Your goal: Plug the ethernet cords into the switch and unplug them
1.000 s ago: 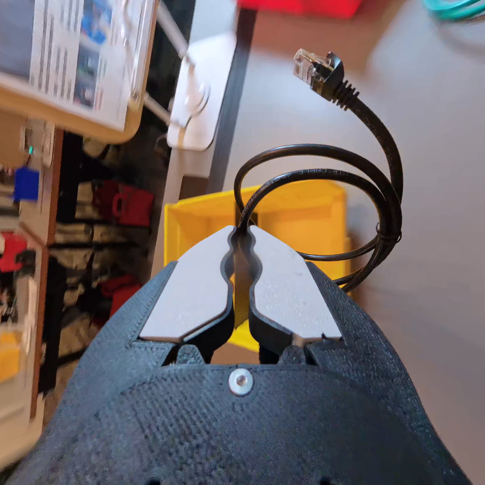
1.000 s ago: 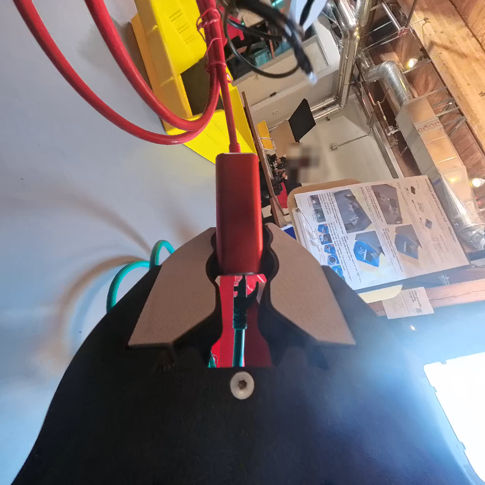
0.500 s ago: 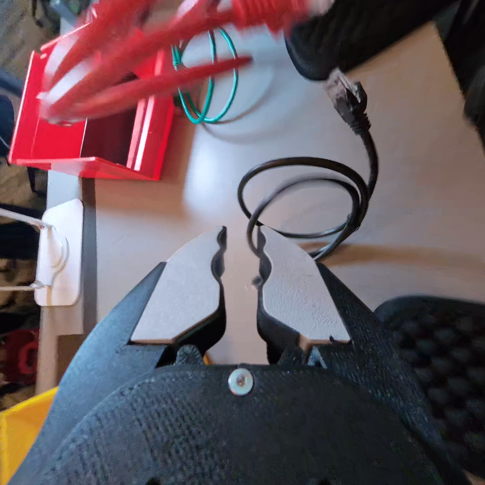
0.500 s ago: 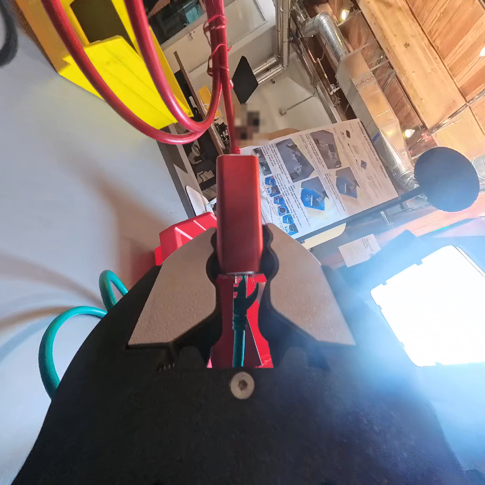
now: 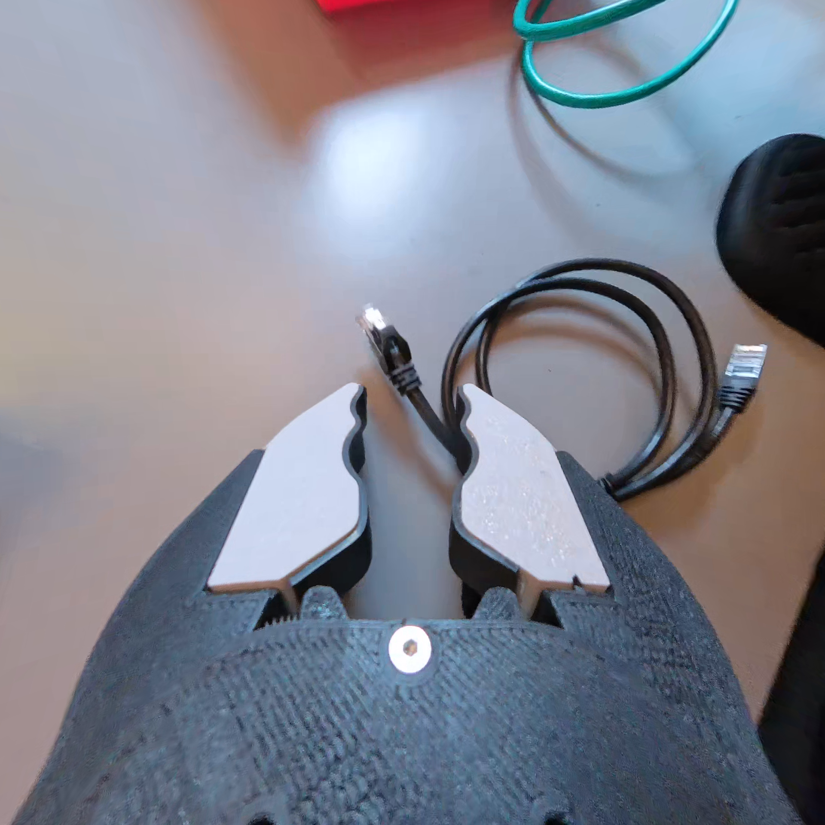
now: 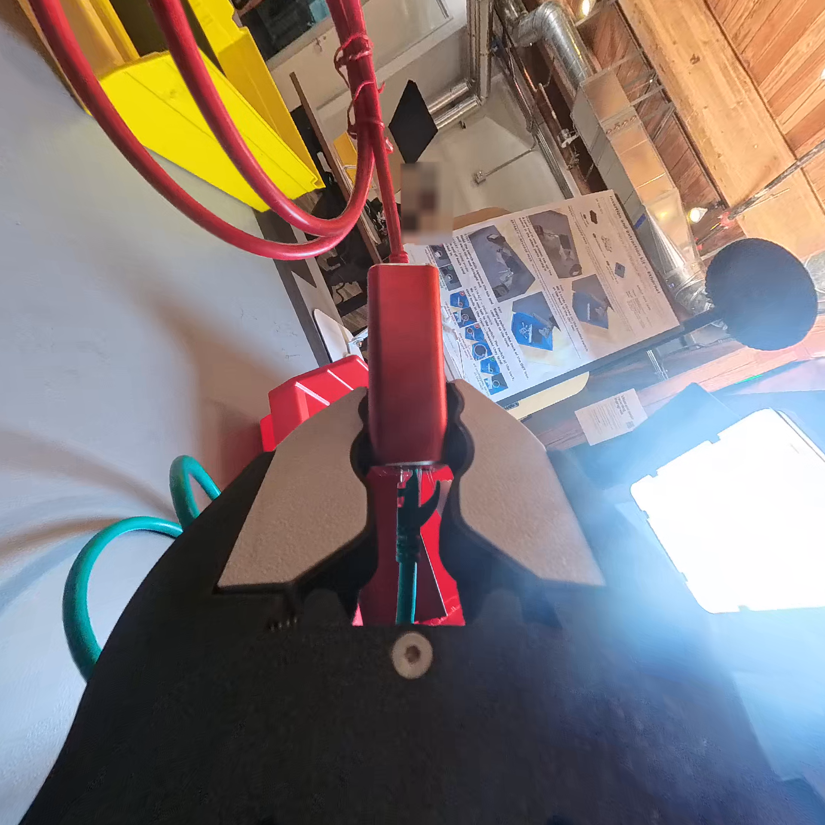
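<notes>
Printed writing is borne by a large poster (image 6: 549, 294) seen behind the bench in the right wrist view; it is laid out with photographs, blue diagrams and blocks of small text, turned sideways to the camera. A small white card (image 6: 611, 415) just below the poster also carries fine print and what looks like a square code. No writing can be made out in the left wrist view, nor on the cords or bins.

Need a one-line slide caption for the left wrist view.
Open left gripper over the coiled black ethernet cord lying on the table.
</notes>
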`<state>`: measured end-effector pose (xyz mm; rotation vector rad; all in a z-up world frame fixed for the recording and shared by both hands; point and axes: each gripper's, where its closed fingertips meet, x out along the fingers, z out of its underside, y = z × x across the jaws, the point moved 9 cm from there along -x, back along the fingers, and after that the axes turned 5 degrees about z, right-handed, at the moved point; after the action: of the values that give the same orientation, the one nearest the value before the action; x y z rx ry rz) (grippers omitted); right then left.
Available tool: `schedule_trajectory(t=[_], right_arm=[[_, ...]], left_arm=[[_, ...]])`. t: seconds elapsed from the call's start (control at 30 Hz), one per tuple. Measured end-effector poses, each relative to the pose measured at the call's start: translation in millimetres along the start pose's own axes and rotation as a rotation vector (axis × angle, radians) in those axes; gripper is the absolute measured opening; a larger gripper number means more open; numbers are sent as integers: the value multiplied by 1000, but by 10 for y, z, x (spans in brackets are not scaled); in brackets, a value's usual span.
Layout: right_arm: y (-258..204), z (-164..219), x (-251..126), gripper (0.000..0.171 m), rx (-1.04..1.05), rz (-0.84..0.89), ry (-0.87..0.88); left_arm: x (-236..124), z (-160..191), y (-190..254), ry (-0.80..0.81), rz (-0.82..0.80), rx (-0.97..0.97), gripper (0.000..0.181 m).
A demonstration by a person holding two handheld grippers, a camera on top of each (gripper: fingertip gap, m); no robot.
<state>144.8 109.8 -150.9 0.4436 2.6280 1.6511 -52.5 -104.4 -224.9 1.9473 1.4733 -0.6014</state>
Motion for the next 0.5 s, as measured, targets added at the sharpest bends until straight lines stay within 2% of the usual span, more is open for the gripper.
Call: schedule_trajectory(t=[0.13, 0.27, 0.37, 0.5], right_arm=[[-3, 3, -6, 30, -3, -2, -2], [-1, 1, -20, 30, -5, 1, 4], [-11, -8, -26, 30, -3, -3, 17], [-83, -35, -12, 30, -27, -37, 40]], left_arm=[[158, -88, -7, -71, -57, 116, 16], [131, -186, -46, -142, -67, 332, 15], [-259, -356, -280, -87, -79, 404, 13], [-1039, -603, -591, -88, -199, 463, 11]])
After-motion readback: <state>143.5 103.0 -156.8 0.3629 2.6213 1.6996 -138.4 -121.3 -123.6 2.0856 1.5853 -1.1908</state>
